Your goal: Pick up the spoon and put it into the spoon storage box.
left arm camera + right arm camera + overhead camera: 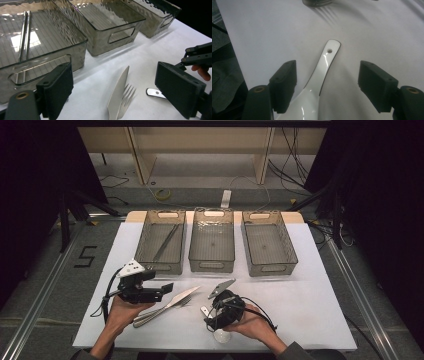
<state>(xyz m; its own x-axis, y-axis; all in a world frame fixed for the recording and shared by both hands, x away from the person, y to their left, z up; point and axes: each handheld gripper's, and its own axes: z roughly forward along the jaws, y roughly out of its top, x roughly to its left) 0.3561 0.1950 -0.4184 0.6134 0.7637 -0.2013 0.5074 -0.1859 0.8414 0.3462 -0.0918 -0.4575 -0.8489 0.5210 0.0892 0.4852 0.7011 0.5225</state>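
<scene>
White paper covers the table point(310, 285), where three smoked-plastic bins stand in a row along the far side: the left bin point(161, 265) with a pair of metal chopsticks point(166, 242) lying inside, the middle bin point(212, 262) and the right bin point(270, 265). Near the front edge, a person's right hand aims the right gripper point(327, 85) down over a white ceramic spoon point(323, 72) lying flat on the paper; its jaws stand wide apart on either side of the spoon's handle, pads clear of it, gripping nothing. Just to the left lie a knife point(172, 303) and a fork point(126, 96) side by side, blade overlapping tines. The left gripper point(167, 289), carried in the person's left hand, hovers near the left bin's front wall, pointing right toward the cutlery, its jaws likewise wide open and empty.
</scene>
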